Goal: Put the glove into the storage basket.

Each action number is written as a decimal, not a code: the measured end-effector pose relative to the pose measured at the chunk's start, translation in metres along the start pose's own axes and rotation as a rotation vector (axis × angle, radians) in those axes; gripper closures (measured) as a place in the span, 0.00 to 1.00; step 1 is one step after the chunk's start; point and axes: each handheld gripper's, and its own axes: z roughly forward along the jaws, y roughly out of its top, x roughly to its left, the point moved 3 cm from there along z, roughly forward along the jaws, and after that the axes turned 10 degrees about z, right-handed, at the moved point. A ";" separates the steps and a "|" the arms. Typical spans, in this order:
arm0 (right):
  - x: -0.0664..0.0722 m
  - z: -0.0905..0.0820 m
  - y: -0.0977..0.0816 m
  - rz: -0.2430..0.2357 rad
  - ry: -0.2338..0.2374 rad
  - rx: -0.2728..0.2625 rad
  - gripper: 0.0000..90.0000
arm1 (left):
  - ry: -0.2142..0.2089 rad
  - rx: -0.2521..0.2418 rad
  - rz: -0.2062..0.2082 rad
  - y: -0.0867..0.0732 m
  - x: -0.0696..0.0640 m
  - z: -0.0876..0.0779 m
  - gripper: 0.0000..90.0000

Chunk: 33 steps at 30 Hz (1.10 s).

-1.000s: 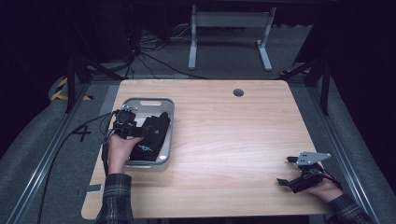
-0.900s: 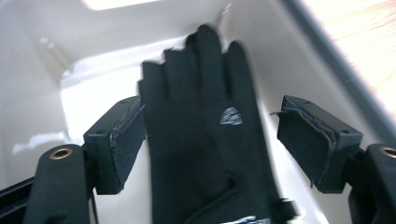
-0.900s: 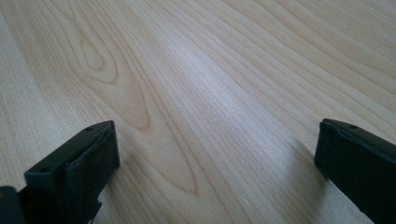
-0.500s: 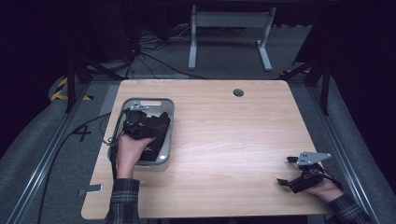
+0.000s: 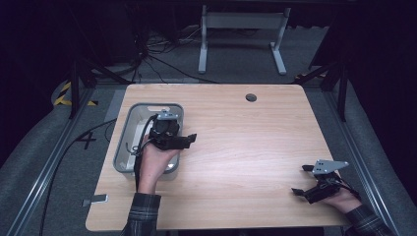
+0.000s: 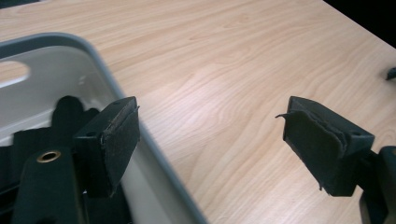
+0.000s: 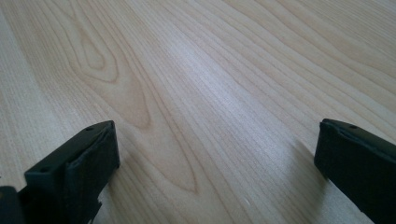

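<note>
Bin (image 5: pixel 127 129), grey plastic w/ a handle slot in its far wall, sits on the left part of the wooden table (image 5: pixel 246 147), long axis running near-to-far, roughly parallel to the table's left edge, open side up. Left gripper (image 5: pixel 179 141) hangs over the bin's right rim, jaws spread wide and holding nothing, pointing right toward mid-table. In the left gripper view the rim (image 6: pixel 140 135) cuts diagonally between the jaws: one pad (image 6: pixel 114 140) sits over the bin's inside, the other pad (image 6: pixel 322 149) over bare wood, so the gripper straddles the wall, prob. lined up either to pinch that wall or to go for smth inside. Dark item(s) (image 6: pixel 65 114) lie in the bin just beside the inner pad; too shadowed to say what they are or which way they point. Right gripper (image 5: pixel 305 181) rests low at the near right corner, well apart from the bin, jaws likewise released and empty, aimed left across the table; right gripper view has plain wood grain between its pads (image 7: pixel 79 168). My read: right hand is parked out of the way while the left does the work at the bin.
</note>
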 end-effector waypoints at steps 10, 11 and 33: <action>0.000 0.000 0.000 0.002 -0.001 0.000 0.00 | -0.093 0.004 0.079 0.006 -0.045 0.025 0.22; 0.000 0.000 0.000 0.002 -0.001 0.000 0.00 | -0.101 0.005 0.089 0.005 -0.049 0.029 0.22; 0.000 0.000 0.000 0.002 -0.001 0.000 0.00 | -0.214 0.033 0.175 -0.043 -0.126 0.077 0.20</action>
